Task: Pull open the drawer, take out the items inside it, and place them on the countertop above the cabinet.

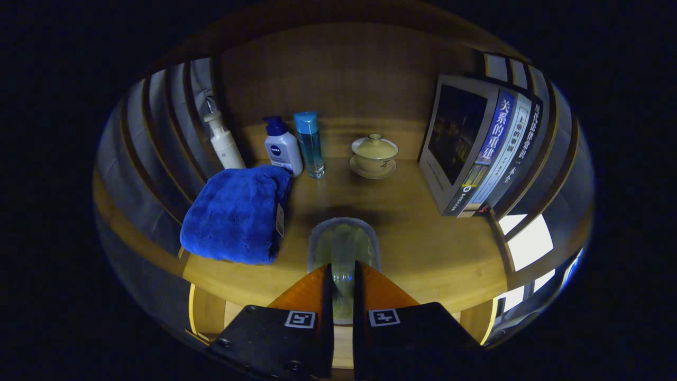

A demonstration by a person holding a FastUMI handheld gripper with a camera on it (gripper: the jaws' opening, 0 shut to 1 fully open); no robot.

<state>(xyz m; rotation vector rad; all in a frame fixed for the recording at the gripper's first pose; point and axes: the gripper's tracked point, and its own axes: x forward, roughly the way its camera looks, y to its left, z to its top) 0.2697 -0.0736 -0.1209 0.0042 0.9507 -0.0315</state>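
Observation:
My gripper (pixel 342 272) is shut on a clear glass jar with yellowish contents (pixel 344 244), which sticks out ahead of the fingers over the wooden countertop (pixel 423 238). A folded blue towel (pixel 238 211) lies on the countertop just left of the jar. Below the fingers, part of the pulled-out drawer (pixel 211 312) shows under the counter's front edge.
Along the back stand a white pump bottle (pixel 223 143), a white bottle with a blue cap (pixel 282 148), a blue-capped clear bottle (pixel 310 143) and a lidded tea bowl on a saucer (pixel 374 154). Several books (pixel 484 148) lean at the right. Slatted walls close both sides.

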